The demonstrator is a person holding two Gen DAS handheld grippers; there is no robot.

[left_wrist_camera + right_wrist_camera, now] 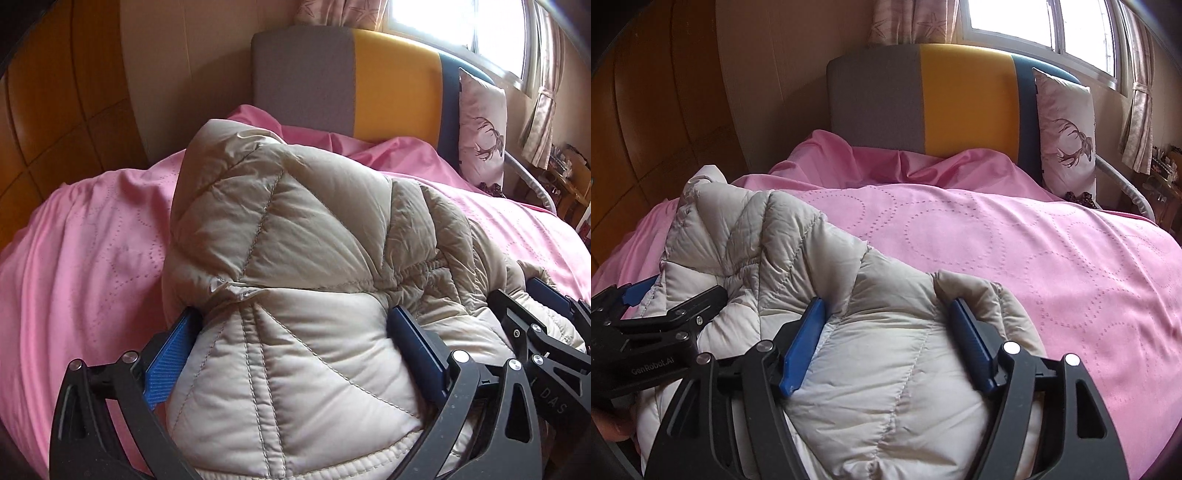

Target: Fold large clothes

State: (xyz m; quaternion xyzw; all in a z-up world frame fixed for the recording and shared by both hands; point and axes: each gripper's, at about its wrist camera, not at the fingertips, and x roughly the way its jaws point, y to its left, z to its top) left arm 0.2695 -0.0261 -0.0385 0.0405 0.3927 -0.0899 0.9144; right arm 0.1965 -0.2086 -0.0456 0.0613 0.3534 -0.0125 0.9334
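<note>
— From the left wrist view, what is that left gripper point(291, 332) doing with the puffy beige quilted down jacket point(295, 236)?

— Its two blue-padded fingers point(166, 365) stand wide apart with a thick bundle of the jacket bulging between them and pressing on both pads. I'd call that clamped on the bulk; the padding is too fat for the jaws to come closer. The jacket is heaped on the pink dotted-circle bedspread point(92, 240), at the near edge, and rises in a hump toward the far grey, yellow and blue padded headboard point(347, 81).

— And the black frame at the right?

— That is the right gripper point(517, 306), just beside, biting the same garment. Held side by side like that, I judge they mean to carry one edge over evenly.

— Now the right wrist view?

— The same picture mirrored. The right gripper point(890, 328) squeezes a fat roll of the jacket point(768, 236) between its fingers point(803, 343), both pads touching cloth. The left gripper point(674, 295) shows at the near left, buried in quilting.

— Where does the jacket lie here?

— Near and left; the bedspread point(1015, 251) stretches bare to the right and far side, up to the white deer-print cushion point(1067, 140) leaning on the headboard point(923, 92). That bare stretch looks like room left for the fold.
</note>
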